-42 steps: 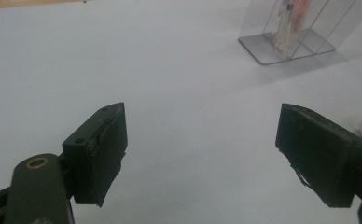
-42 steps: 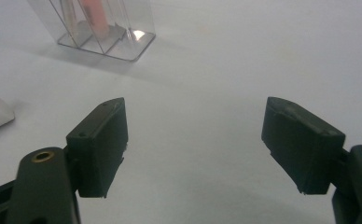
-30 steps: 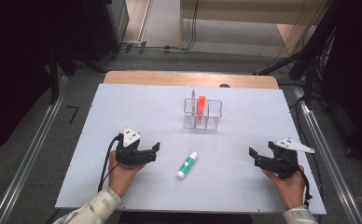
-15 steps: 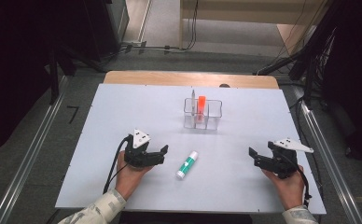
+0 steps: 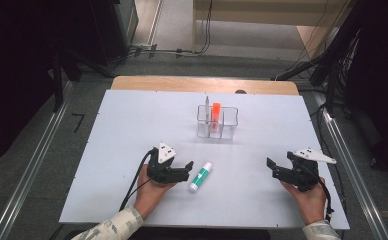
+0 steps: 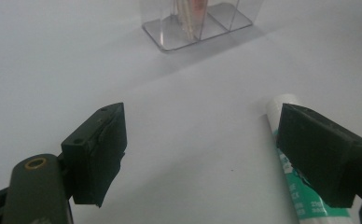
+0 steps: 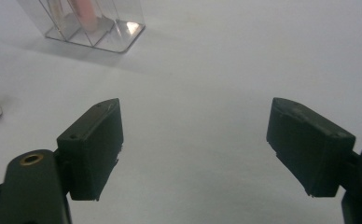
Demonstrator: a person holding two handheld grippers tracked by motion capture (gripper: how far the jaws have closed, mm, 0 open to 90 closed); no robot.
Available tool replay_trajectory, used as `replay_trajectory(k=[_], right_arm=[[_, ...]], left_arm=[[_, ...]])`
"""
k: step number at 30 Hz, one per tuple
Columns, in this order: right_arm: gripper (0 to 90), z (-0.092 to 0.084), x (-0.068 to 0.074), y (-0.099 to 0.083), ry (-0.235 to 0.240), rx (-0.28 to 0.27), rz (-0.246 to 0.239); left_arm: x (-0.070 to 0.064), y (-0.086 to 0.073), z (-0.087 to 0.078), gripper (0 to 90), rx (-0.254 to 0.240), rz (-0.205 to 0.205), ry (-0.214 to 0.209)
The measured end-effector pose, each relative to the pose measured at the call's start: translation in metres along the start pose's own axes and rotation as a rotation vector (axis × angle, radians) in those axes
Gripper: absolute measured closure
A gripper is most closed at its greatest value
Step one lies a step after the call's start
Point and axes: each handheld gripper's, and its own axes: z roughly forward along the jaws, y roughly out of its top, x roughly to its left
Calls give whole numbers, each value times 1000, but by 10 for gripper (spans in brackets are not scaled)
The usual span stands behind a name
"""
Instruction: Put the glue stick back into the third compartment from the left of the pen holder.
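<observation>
Left tool [image 5: 182,172] (jaws apart) just beside glue stick [image 5: 200,176]; right tool [image 5: 277,169] spread

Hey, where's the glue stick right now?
In the high view the glue stick lies on the white table, just right of the open left gripper, in front of the clear organizer.
</observation>
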Motion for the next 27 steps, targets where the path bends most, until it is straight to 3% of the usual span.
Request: replay_trajectory(k=[8, 27], right_arm=[[171, -1, 0, 0, 2, -5, 1], [173, -1, -1, 0, 4, -4, 3]], left_arm=[[-15, 0, 10, 168, 22, 26, -27], [-37, 2, 30, 216, 46, 37, -61]])
